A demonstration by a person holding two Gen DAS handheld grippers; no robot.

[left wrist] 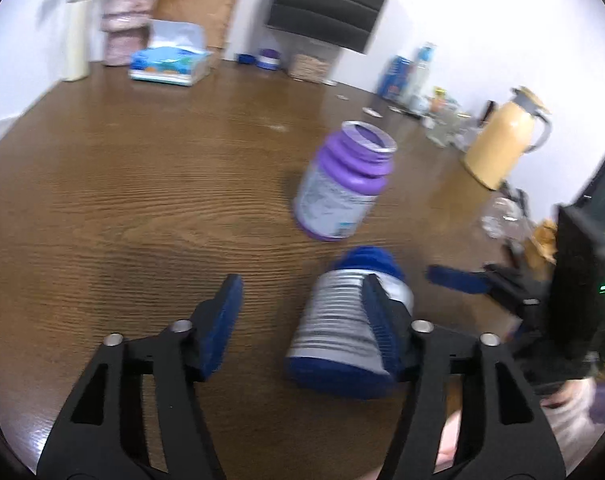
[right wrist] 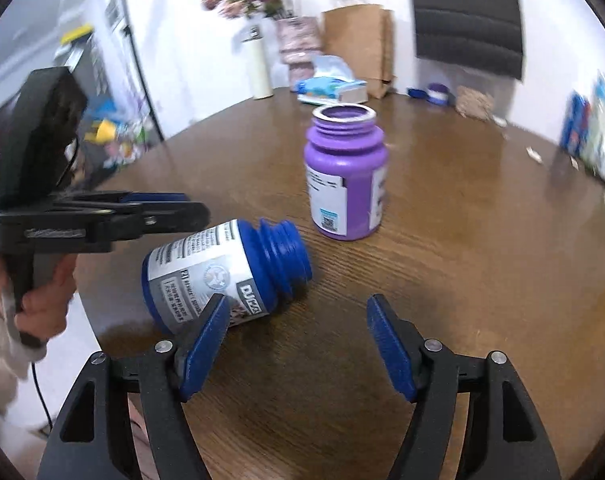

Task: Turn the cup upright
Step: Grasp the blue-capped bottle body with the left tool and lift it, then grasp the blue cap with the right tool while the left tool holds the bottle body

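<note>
The cup is a blue bottle-shaped container [right wrist: 222,272] with a grey-white label. It lies on its side on the brown table [right wrist: 442,264], open mouth pointing right. In the left wrist view the blue cup [left wrist: 350,320] lies partly behind the right-hand finger [left wrist: 382,320] of my left gripper [left wrist: 302,284], which is open. Seen from the right wrist, the left gripper [right wrist: 182,212] hovers just above the cup's base end. My right gripper [right wrist: 298,320] is open and holds nothing; its left finger [right wrist: 206,336] overlaps the cup's near side. A purple cup [right wrist: 344,176] stands upright behind.
The purple cup [left wrist: 342,184] is close beyond the blue one. At the table's far edge are a tissue box [left wrist: 166,60], a paper bag [left wrist: 198,0], a vase [left wrist: 126,20] and a yellow jug [left wrist: 502,144]. A person's hand [right wrist: 42,304] grips the left gripper's handle.
</note>
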